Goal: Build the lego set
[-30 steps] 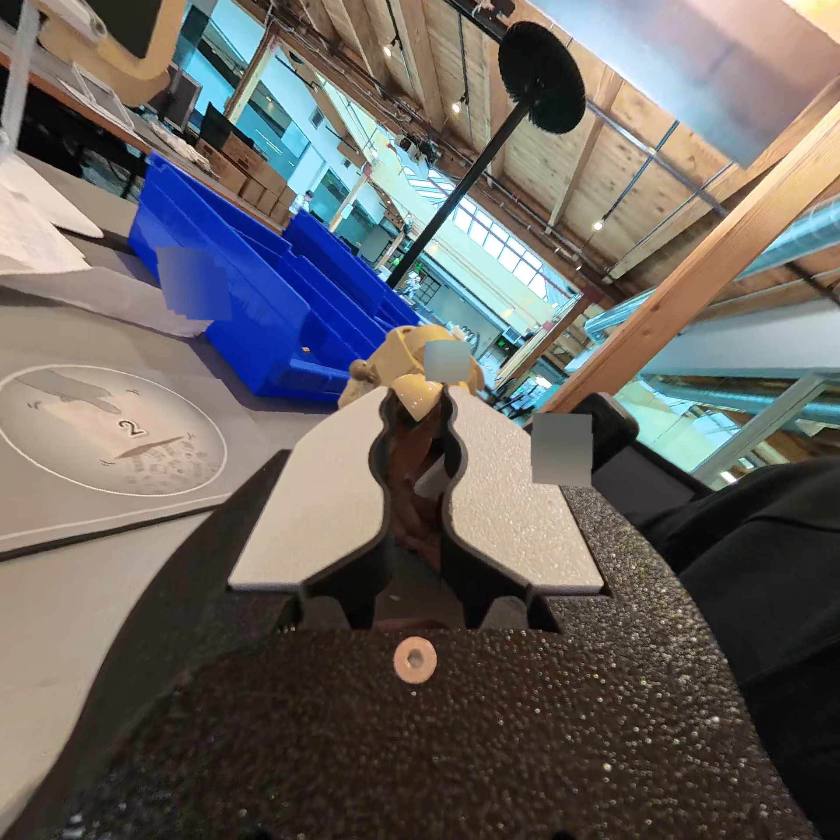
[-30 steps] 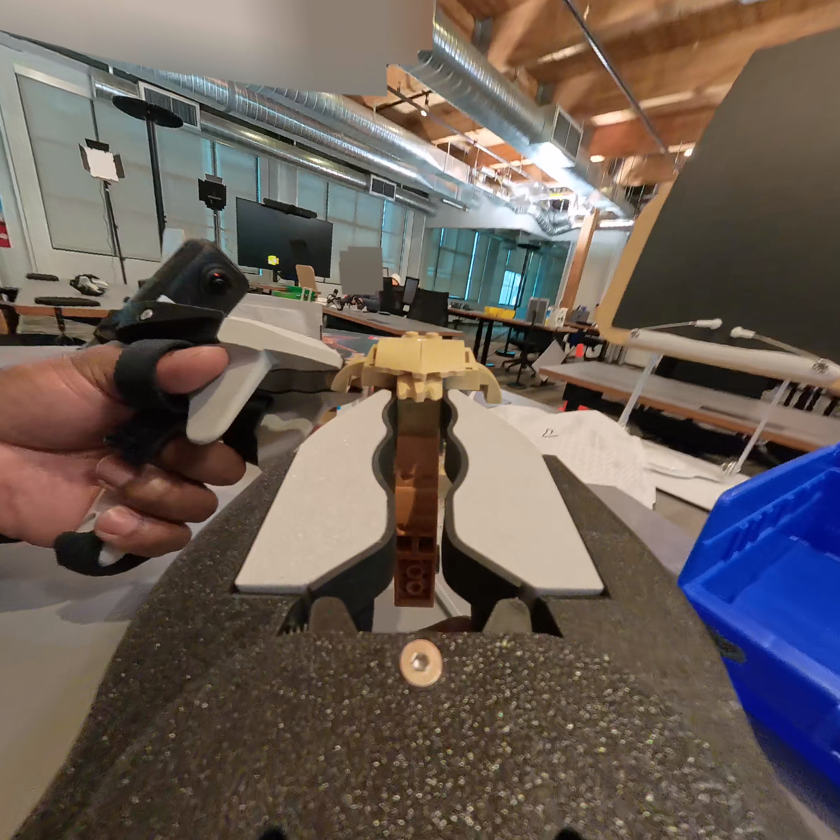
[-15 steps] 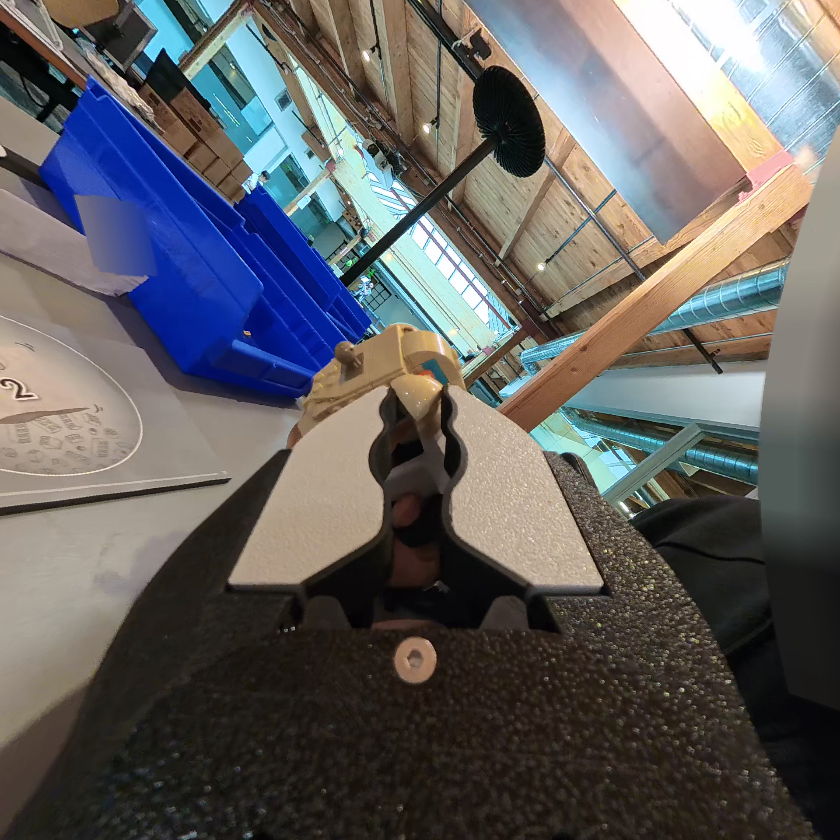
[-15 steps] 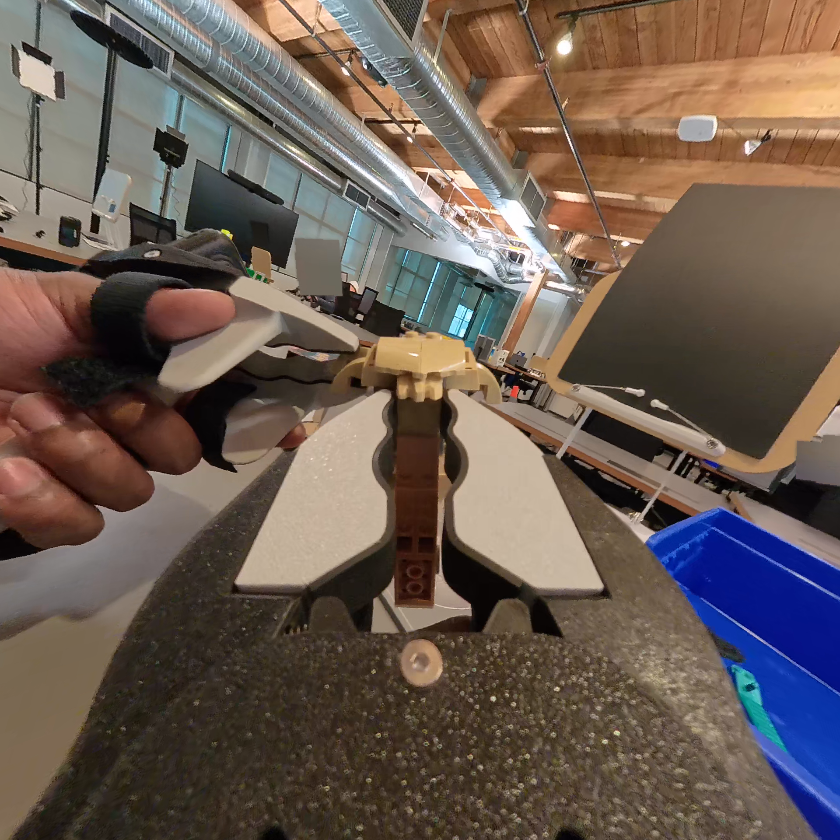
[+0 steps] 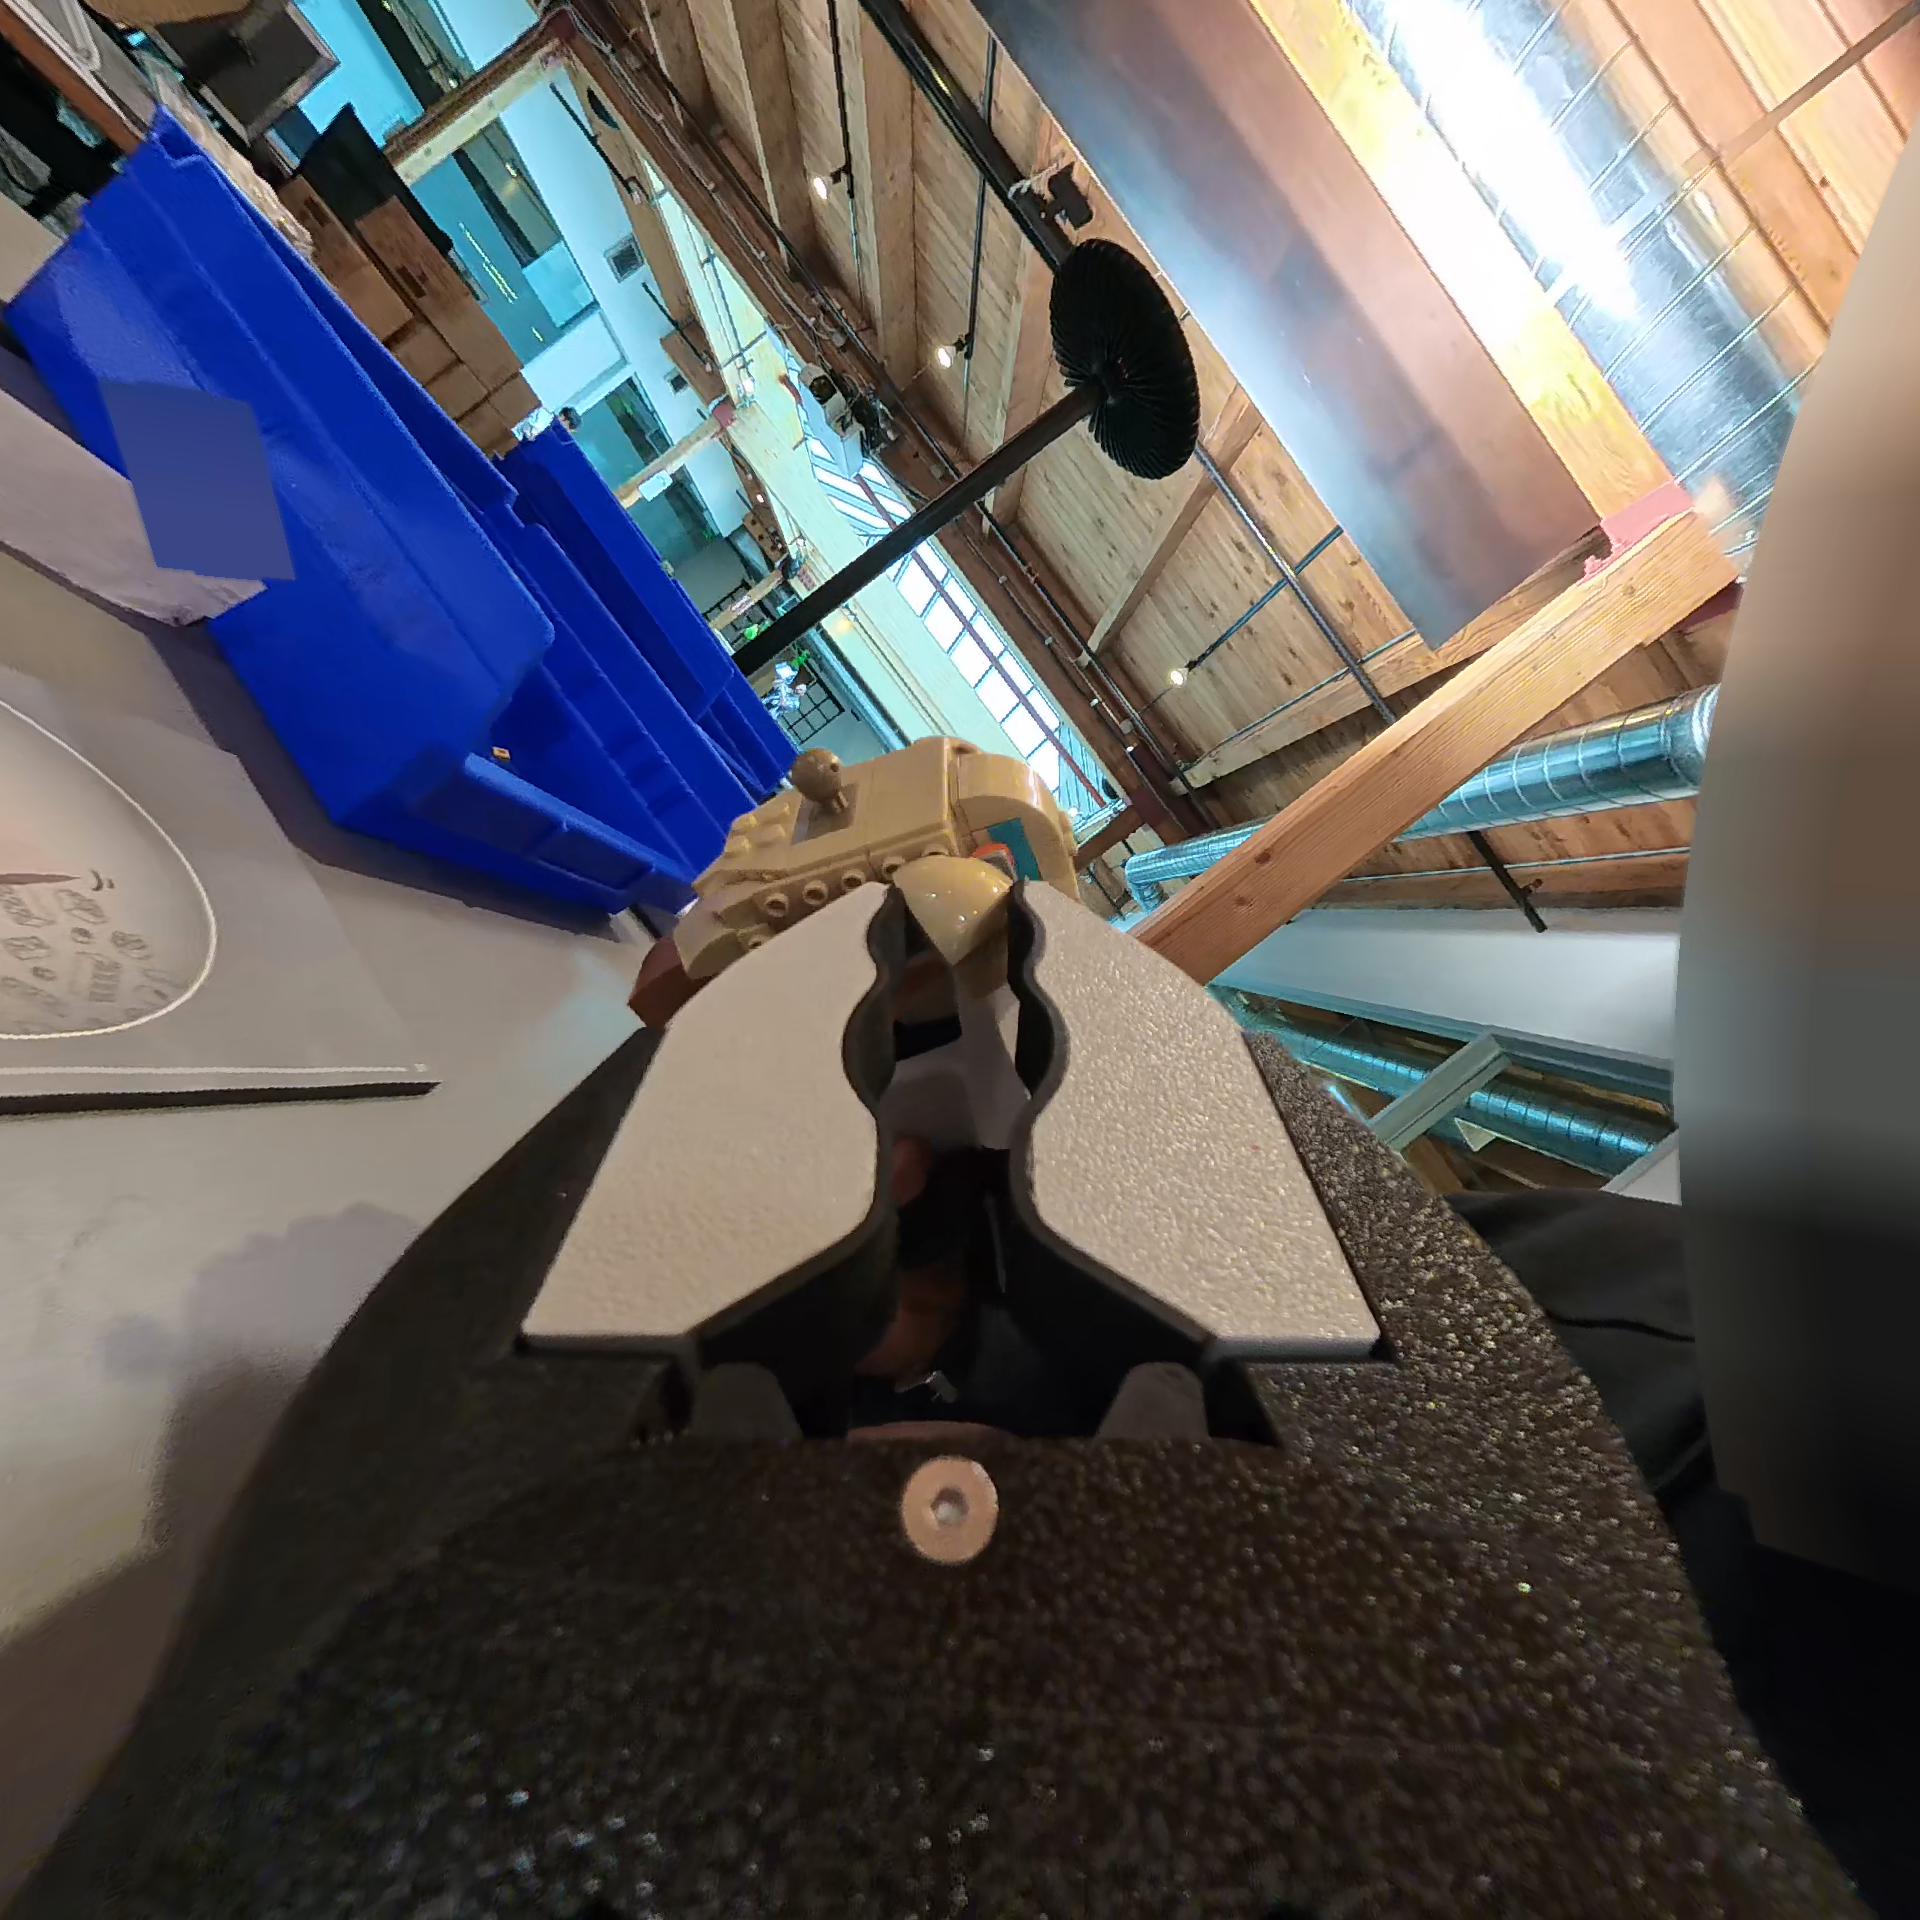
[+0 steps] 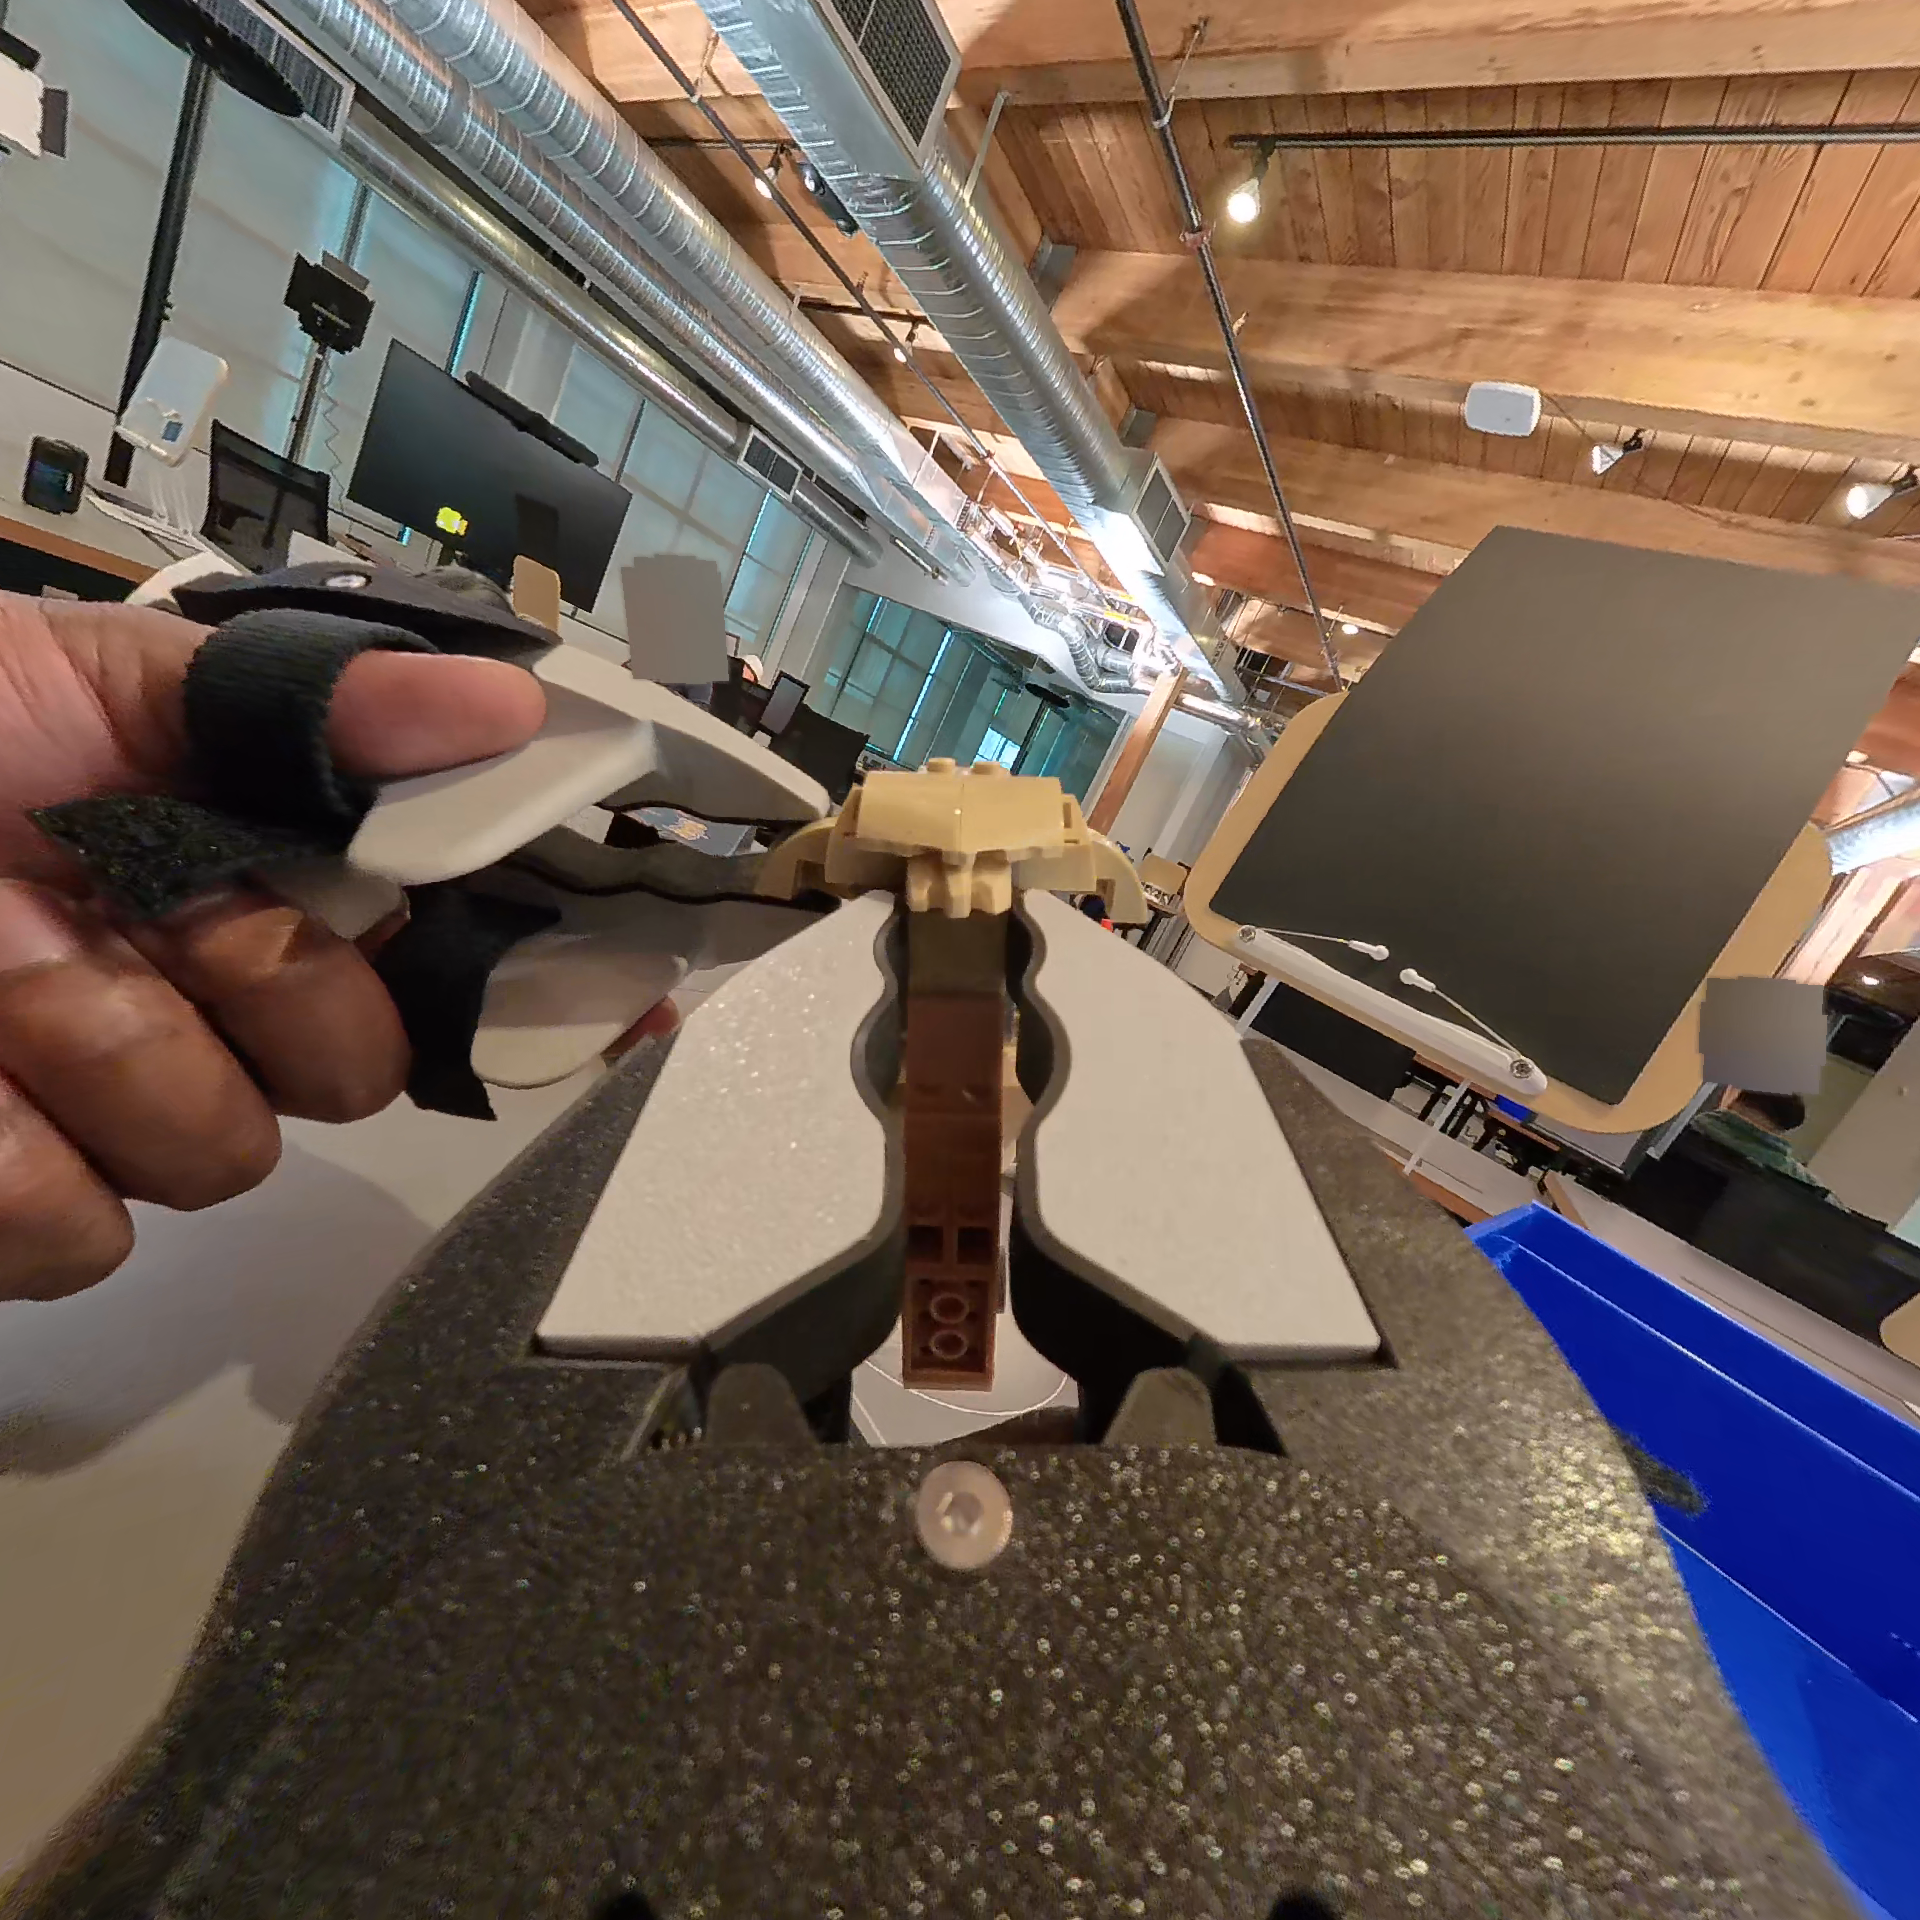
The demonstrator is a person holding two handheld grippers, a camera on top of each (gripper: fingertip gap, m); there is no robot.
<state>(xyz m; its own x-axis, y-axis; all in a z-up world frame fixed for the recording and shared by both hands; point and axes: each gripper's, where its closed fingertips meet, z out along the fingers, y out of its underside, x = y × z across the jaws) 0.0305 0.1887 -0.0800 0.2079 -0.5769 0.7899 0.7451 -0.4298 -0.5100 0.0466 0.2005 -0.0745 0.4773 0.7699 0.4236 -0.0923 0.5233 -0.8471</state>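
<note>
Tan-and-brown brick model [image 6: 961, 935] sat lengthwise in our right claw [image 6: 956, 914], its brown stem pinched between both pads; our left claw [image 5: 951, 925] came from the left, pinching its tan wing above the grey surface [image 5: 156, 1195].
</note>
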